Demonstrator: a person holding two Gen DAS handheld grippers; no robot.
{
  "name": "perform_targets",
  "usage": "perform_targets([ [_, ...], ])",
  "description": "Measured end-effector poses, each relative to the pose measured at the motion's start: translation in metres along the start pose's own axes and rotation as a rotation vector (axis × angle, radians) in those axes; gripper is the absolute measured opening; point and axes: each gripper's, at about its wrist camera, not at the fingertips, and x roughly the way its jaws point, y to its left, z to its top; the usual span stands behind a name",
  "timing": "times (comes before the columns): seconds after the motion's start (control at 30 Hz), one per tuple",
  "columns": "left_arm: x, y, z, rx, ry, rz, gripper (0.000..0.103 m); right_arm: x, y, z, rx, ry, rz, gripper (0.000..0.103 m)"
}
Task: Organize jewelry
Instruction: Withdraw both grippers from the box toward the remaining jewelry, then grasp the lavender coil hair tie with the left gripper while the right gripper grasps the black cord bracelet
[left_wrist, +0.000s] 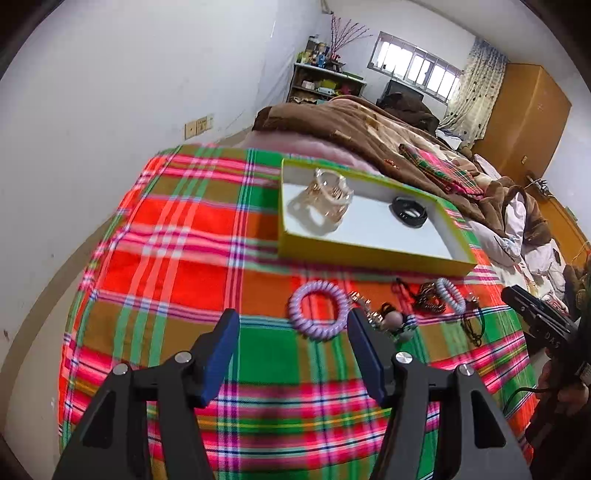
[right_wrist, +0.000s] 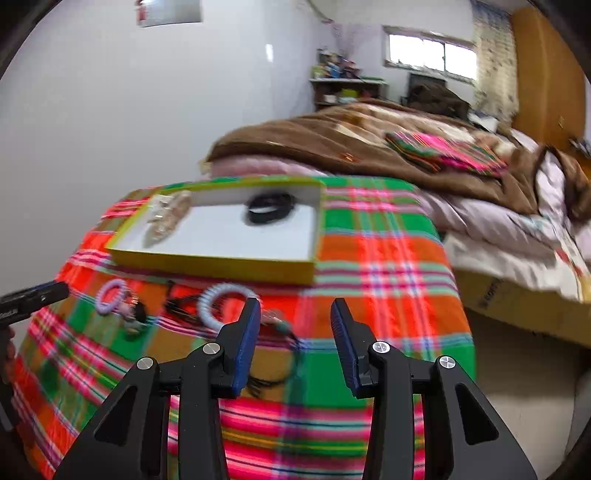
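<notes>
Holding both grippers wide apart and empty, left gripper (left_wrist: 291, 320) and right gripper (right_wrist: 295, 308), we noted the yellow box (left_wrist: 369, 254) contained a gold bracelet (left_wrist: 325, 199) and black band (left_wrist: 409, 212).

Two spiral hair ties (left_wrist: 318, 309) (left_wrist: 450, 294), one tray (left_wrist: 373, 254) (yellow-rimmed).

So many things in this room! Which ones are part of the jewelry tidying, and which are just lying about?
Part of the job:
yellow-rimmed box
gold claw clip and black band inside the box
purple coil tie
pale coil tie
black cords

Just lying about:
brown blanket
cluttered shelf
wardrobe
</notes>
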Motion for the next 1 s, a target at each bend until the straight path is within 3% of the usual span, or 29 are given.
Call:
perform_targets([
  [0.2,0.010,0.011,-0.008,-0.037,0.037,0.013,0.063,0.008,-0.013,-0.012,0.024,0.039,-0.015,0.041],
  [0.63,0.027,0.012,-0.008,-0.045,0.083,0.023,0.063,0.040,0.008,-0.008,-0.106,0.133,0.055,0.040],
  [1.0,0.039,0.007,0.003,-0.011,0.100,0.052,0.063,0.052,0.021,-0.006,-0.178,0.158,0.037,0.040],
])
